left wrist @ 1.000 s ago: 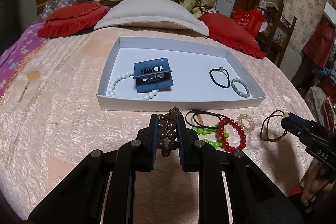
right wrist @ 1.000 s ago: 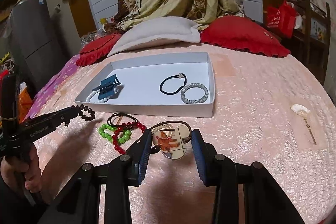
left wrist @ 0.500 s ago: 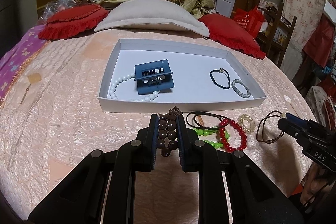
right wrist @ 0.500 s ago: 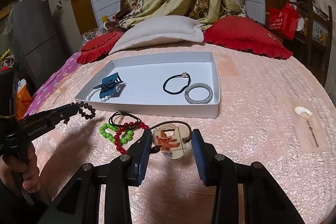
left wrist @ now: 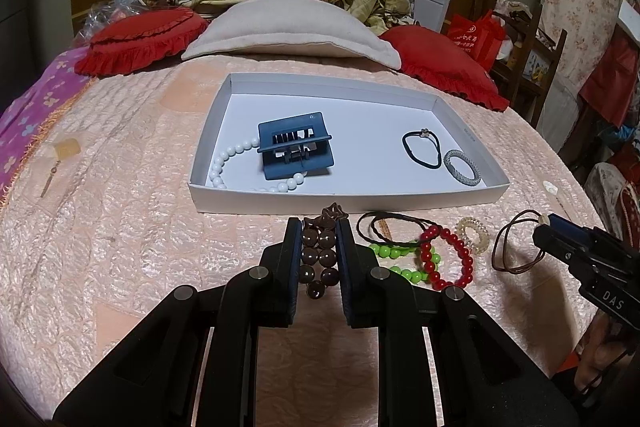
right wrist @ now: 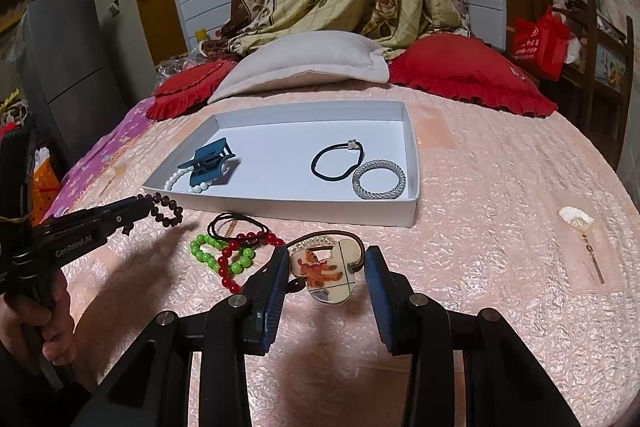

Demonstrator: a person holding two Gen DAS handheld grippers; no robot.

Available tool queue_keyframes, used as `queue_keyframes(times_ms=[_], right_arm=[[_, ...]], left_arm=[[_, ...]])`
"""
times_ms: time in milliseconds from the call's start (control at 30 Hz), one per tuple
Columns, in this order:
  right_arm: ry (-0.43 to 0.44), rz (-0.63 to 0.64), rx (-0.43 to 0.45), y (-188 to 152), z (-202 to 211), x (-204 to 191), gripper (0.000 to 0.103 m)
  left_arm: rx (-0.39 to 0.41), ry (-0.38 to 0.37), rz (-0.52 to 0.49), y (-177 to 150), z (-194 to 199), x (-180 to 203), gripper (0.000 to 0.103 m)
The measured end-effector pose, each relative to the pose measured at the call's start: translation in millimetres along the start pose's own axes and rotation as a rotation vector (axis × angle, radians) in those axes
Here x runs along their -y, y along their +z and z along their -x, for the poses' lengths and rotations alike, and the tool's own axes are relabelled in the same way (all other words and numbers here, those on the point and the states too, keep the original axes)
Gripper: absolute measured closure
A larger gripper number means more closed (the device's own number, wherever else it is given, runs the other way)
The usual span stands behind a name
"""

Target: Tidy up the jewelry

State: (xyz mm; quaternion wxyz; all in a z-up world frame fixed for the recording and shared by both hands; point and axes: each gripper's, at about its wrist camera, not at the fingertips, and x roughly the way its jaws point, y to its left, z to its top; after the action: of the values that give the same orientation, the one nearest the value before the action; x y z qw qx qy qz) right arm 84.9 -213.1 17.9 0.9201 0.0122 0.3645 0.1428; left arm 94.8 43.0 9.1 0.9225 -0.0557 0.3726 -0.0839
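Both grippers loaded, white tray (left wrist: 344, 193) ahead.
Left gripper (left wrist: 319, 259) is clamped on the brown bead bracelet (left wrist: 318, 261); right gripper (right wrist: 326, 273) pinches the cartoon-charm hair tie (right wrist: 324, 269), both above the bedspread (left wrist: 120, 247) short of the tray.

White tray (left wrist: 336, 201) holds a navy clip (left wrist: 295, 151), white beads (left wrist: 224, 163), black tie (left wrist: 420, 151), silver band (left wrist: 462, 167). Near it lie green beads (left wrist: 394, 259) and red beads (left wrist: 452, 259) on pink quilt (left wrist: 120, 227).

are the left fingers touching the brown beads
Touching. The left wrist view shows both fingers pressed against the brown beads, with no gap on either side.
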Motion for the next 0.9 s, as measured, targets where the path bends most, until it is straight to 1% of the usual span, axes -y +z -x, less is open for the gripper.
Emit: queue_keyframes(times_ms=[233, 467, 567, 633, 733, 900], right_arm=[[0.002, -0.001, 0.013, -1, 3, -3, 0.066], [-0.037, -0.024, 0.008, -2, 2, 1, 0.066], [-0.007, -0.033, 0.004, -2, 1, 1, 0.066], [-0.009, -0.009, 0.015, -1, 2, -3, 0.066], [-0.034, 0.021, 0.031, -1, 5, -7, 0.066], [-0.022, 0.033, 0.048, 2, 9, -9, 0.066]], left_arm=[[-0.001, 0.000, 0.003, 0, 0, 0, 0.088], [-0.003, 0.002, 0.007, 0, 0, 0, 0.088], [-0.003, 0.004, 0.006, 0, 0, 0, 0.088], [-0.003, 0.004, 0.007, 0, 0, 0, 0.088], [0.002, 0.002, 0.008, 0, 1, 0, 0.088], [0.023, -0.012, 0.016, 3, 7, -1, 0.088]])
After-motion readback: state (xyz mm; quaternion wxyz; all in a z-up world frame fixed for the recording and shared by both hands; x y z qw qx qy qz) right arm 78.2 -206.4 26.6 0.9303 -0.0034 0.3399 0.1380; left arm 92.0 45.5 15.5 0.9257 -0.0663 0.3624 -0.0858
